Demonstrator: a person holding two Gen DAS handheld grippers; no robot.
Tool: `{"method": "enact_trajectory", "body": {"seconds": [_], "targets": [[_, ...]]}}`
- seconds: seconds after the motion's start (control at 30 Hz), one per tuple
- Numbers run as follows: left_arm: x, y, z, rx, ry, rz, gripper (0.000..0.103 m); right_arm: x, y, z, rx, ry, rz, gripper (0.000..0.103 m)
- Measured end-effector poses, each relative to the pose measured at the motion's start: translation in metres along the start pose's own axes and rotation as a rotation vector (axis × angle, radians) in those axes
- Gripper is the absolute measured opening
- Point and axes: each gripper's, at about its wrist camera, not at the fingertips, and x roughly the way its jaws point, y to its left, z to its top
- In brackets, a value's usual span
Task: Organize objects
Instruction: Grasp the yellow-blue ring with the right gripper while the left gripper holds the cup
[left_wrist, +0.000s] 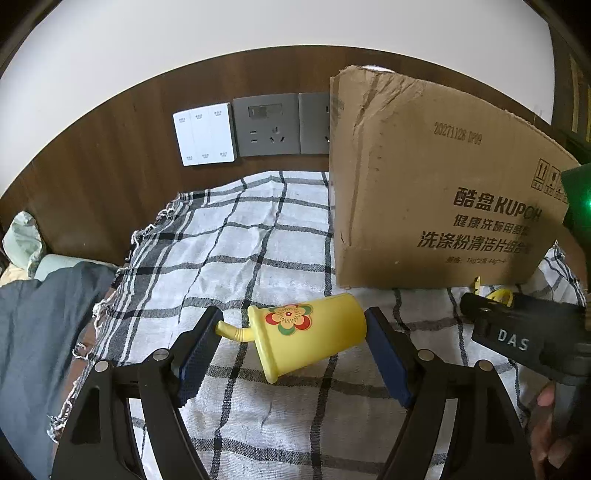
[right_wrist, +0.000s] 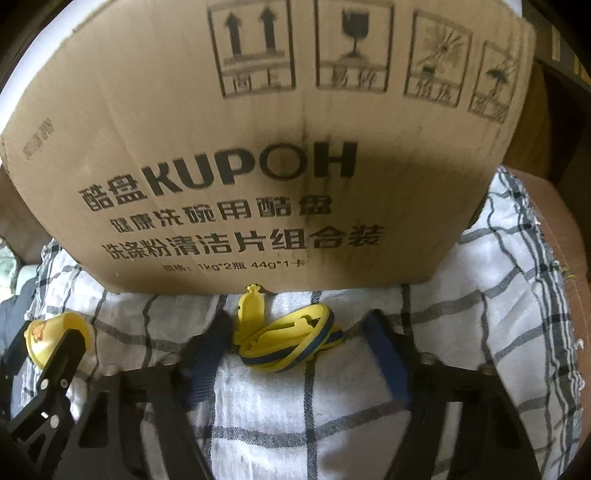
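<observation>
A yellow toy cup (left_wrist: 306, 339) with a flower sticker and a bent straw lies on its side on the checked cloth (left_wrist: 258, 229). My left gripper (left_wrist: 291, 328) is shut on it lengthwise, one pad on the straw tip and the other on the base. In the right wrist view, a pair of yellow toy slippers with blue edges (right_wrist: 291, 343) lies on the cloth just in front of the cardboard box (right_wrist: 258, 147). My right gripper (right_wrist: 299, 332) straddles them, open, with a gap at the right pad. The cup (right_wrist: 55, 332) shows at the far left there.
The tall cardboard box (left_wrist: 443, 192) stands at the back right of the cloth. Behind it is a wooden wall panel with a white switch (left_wrist: 205, 134) and grey sockets (left_wrist: 267, 125). Blue fabric (left_wrist: 40, 332) lies at the left. The right gripper's body (left_wrist: 517, 332) sits close to the cup's right.
</observation>
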Motion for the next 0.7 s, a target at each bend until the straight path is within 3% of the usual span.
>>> {"method": "enact_trajectory", "body": {"seconds": [0.7], "targets": [[-0.017, -0.010, 0.008, 0.008, -0.021, 0.003, 0.078, -0.052, -0.010, -0.013, -0.006, -0.112, 0.013, 0.056]]}}
